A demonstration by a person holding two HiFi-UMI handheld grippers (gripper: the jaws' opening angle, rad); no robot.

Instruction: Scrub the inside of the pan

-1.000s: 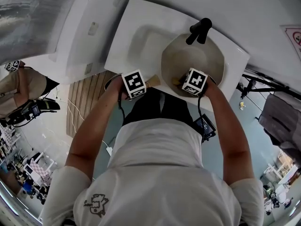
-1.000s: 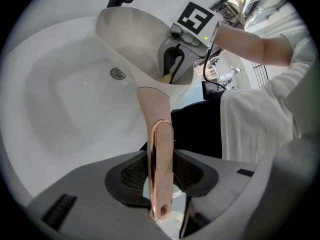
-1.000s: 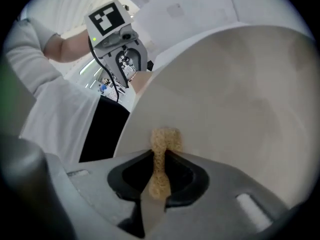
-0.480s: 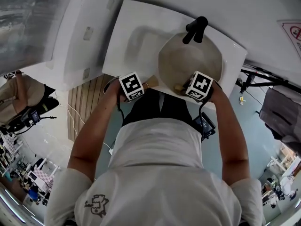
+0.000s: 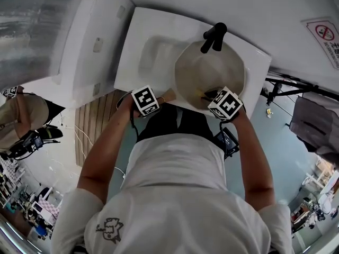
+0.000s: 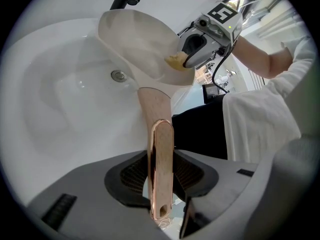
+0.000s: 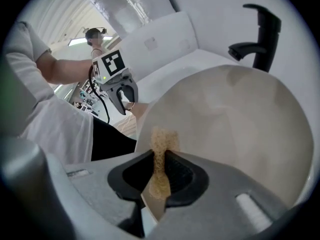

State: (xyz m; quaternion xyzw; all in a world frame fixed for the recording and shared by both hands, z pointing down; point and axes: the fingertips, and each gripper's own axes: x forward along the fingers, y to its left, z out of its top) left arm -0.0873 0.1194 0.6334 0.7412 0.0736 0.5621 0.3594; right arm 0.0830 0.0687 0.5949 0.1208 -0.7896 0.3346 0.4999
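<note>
The white sink [image 5: 151, 54] takes most of the head view, and the pan [image 5: 207, 72] is held over its right part, just below the black faucet [image 5: 213, 36]. The pan does not rest on the basin. It is tilted, so its inside faces up and toward the person.

The pan is round and rather deep, with a smooth, matt inside of cream colour. In the right gripper view some faint darker shades show high on the inner wall. Its long handle [image 6: 160, 144] starts in a pale wood tone at the pan and ends in a shiny copper-pink part with a small hole at the tip.

The left gripper [image 6: 161, 179] is clamped on this handle, with both jaws pressed on its sides near the end. The right gripper [image 7: 160, 176] is inside the pan, at the wall nearest the person. Its jaws are squeezed on a yellow-tan sponge [image 7: 161, 146], which is pressed thin between them. The free end of the sponge seems to touch the inner wall near the rim.

The small metal drain [image 6: 118, 75] lies in the sink bottom, beside the pan.
</note>
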